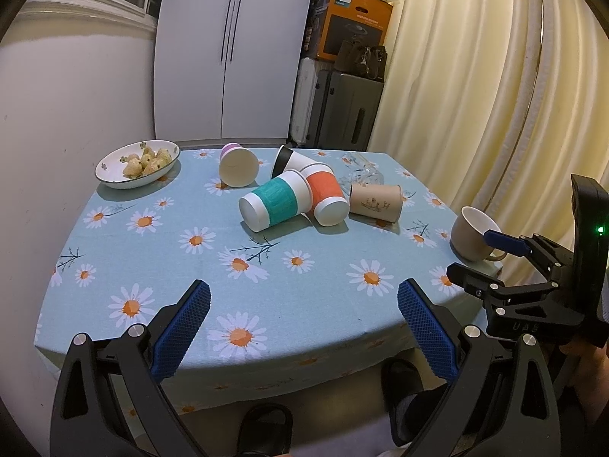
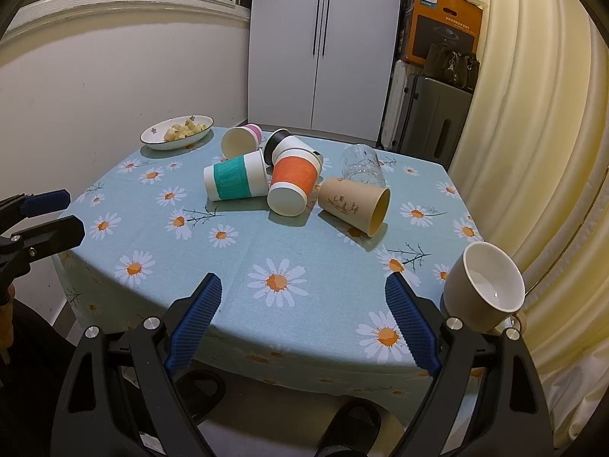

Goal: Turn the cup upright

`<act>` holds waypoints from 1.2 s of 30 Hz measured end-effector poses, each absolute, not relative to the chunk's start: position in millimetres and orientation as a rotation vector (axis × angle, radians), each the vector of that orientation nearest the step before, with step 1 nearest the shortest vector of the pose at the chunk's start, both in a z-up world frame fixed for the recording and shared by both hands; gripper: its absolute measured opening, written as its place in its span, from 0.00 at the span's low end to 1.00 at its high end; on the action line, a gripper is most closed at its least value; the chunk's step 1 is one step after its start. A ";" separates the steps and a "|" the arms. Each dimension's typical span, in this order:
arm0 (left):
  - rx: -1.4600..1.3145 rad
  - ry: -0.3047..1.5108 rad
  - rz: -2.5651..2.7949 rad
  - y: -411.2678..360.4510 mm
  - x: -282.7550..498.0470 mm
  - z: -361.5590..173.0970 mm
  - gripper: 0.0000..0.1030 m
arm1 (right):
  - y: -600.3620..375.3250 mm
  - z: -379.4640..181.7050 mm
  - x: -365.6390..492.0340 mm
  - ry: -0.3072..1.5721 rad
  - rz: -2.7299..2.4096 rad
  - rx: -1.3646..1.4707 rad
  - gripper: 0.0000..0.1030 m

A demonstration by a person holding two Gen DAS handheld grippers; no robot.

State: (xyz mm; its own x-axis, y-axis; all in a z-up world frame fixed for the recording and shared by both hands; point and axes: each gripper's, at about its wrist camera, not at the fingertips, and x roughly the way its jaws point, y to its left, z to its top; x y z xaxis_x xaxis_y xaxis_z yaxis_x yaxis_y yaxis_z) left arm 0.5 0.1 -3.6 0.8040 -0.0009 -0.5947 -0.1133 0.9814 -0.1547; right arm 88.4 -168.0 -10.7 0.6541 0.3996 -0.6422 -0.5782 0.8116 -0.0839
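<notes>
The desk wears a pale blue daisy cloth, and its near half lies bare from the near edge up to the cups heaped at the middle. The left gripper hangs over the near edge with its jaws spread wide and nothing between them; the right gripper hangs likewise over the near edge further right, jaws spread and gripping nothing. In the heap, a teal-banded cup lies on its side with its base toward the near left, its far end touching an orange-banded cup, which also lies on its side, base toward the viewer. Behind these a black-and-white cup lies tipped, and to the far left a pink-striped cup lies with its mouth facing near. Just right of the orange one a brown paper cup lies on its side, mouth to the right, and beyond it a clear glass rests on its side. A tan mug sits alone near the right edge, well apart from the heap, close to the cream curtain; it leans, mouth turned toward the near side. A white dish with pale food sits at the far left corner, overhanging the edge slightly.
</notes>
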 end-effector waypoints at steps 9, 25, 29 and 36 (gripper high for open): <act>-0.184 0.633 0.061 0.2 0.8 -2.9 0.93 | -168.4 -11.0 88.3 0.653 0.563 -0.293 0.84; -0.188 0.632 0.054 -0.7 3.1 -2.3 0.94 | -167.0 -11.6 90.5 0.664 0.567 -0.295 0.84; -0.187 0.631 0.053 -1.9 3.4 -2.7 0.93 | -165.6 -11.8 90.0 0.663 0.569 -0.298 0.84; -0.187 0.634 0.051 -3.1 2.7 -4.0 0.94 | -163.6 -12.8 89.5 0.667 0.572 -0.299 0.84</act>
